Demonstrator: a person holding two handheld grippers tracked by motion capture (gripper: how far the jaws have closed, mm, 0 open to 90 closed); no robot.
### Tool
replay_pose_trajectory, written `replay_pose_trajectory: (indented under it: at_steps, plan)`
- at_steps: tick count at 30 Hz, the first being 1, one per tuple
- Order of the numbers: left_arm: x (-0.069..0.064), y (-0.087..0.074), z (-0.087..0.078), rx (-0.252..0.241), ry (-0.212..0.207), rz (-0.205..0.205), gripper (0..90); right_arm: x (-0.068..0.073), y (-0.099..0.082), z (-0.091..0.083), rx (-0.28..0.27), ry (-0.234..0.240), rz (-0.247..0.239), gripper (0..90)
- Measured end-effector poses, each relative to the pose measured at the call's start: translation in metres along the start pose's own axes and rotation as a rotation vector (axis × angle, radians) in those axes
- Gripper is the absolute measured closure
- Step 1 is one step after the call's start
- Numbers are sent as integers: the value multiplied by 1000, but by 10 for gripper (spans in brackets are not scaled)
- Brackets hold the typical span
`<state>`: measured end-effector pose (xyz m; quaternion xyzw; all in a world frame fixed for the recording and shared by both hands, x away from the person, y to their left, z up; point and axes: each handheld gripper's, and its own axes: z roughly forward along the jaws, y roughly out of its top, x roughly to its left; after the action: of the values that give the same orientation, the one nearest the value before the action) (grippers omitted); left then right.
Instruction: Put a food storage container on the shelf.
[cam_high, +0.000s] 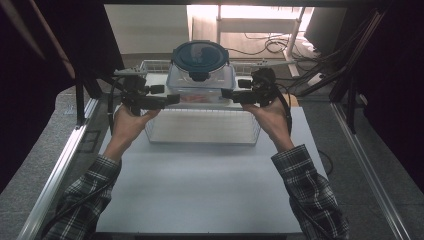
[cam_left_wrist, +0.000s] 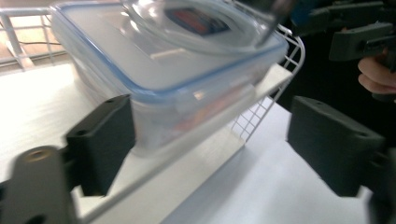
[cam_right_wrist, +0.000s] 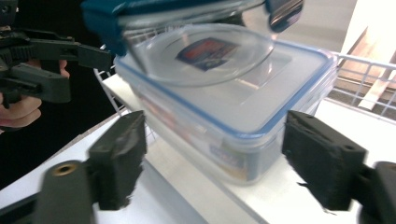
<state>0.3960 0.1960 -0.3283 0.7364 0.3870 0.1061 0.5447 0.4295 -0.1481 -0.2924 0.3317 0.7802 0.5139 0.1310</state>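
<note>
A square clear box with a blue-edged lid (cam_high: 200, 84) (cam_left_wrist: 159, 65) (cam_right_wrist: 233, 121) rests on a white board (cam_left_wrist: 201, 158) over a wire basket (cam_high: 202, 127). On the box stands a round glass container with a dark blue lid (cam_high: 200, 55) (cam_right_wrist: 201, 51). My left gripper (cam_high: 172, 98) (cam_left_wrist: 210, 140) is at the box's left side, jaws open around one corner. On the right side my right gripper (cam_high: 228, 94) (cam_right_wrist: 210, 163) is open too, its jaws spread wider than the box and not pressing on it.
The basket sits at the far end of a pale table top (cam_high: 200, 185). Metal frame rails (cam_high: 60, 165) run along both sides, and cables lie on the floor behind. A person's hands in plaid sleeves hold the grippers.
</note>
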Motion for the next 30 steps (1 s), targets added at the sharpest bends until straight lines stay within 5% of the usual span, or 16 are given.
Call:
replay_pose_trajectory:
  at_steps: [10,30]
  plan:
    - [-17,-20,-2,41,-54,31,69,14,-16,-7,14,9,-49,65]
    - [-41,-63,1,92,-52,115,44,32,-53,-16,47,25,-91,32]
